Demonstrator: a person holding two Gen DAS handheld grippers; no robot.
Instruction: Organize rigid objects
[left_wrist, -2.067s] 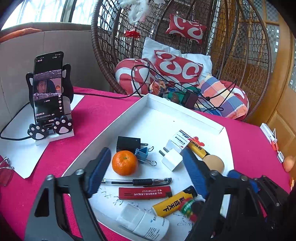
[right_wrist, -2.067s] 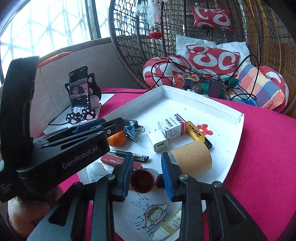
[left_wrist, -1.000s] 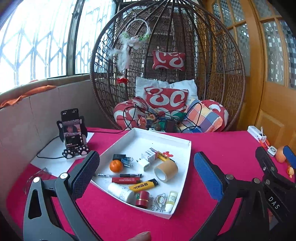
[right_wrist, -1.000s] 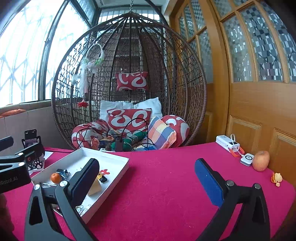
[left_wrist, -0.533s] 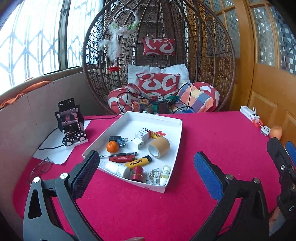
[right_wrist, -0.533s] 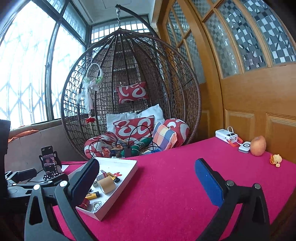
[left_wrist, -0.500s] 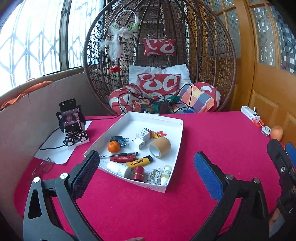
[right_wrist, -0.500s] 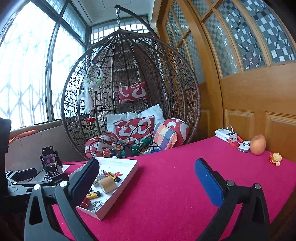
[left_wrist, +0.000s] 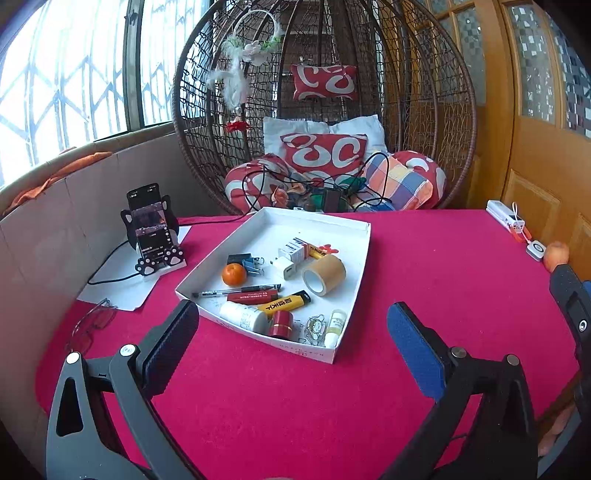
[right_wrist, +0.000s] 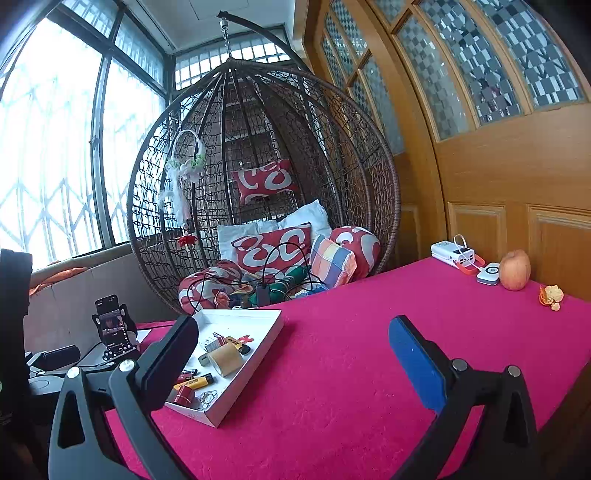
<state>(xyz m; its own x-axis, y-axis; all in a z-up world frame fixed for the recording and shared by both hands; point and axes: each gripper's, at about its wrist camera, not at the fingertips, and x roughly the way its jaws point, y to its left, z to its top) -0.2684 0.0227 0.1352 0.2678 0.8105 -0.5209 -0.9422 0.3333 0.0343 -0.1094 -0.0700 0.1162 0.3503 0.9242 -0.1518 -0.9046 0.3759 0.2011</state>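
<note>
Left wrist view first: left gripper (left_wrist: 291, 347) hanging over the red tabletop (left_wrist: 443, 280), jaws spread wide, nothing between them. White tray (left_wrist: 364, 258) just ahead, sitting flat on the cloth and packed with stuff: tape roll (left_wrist: 324, 274) on its side near the middle, orange (left_wrist: 233, 274) toward the left wall, black pen (left_wrist: 236, 291) lying crosswise with a red flat stick (left_wrist: 252, 296) right beside it, yellow lighter (left_wrist: 283, 303) angled below that, white bottle (left_wrist: 243, 317) and small red cylinder (left_wrist: 280, 325) side by side at the near edge, tiny yellowish bottle (left_wrist: 336, 323) close to the near right corner. Phone on a cat-paw stand (left_wrist: 153, 230) off to the left on a sheet of white paper. Wicker hanging chair (left_wrist: 325, 103) full of cushions behind it all.

Right wrist view: right gripper (right_wrist: 293, 363) also gaping wide and empty, well above the cloth. Same tray (right_wrist: 266, 347) low on the left, partly hidden behind the left finger. Apple (right_wrist: 514, 270) and a power bank (right_wrist: 453, 253) over by the wooden door on the far right, well apart from the tray.
</note>
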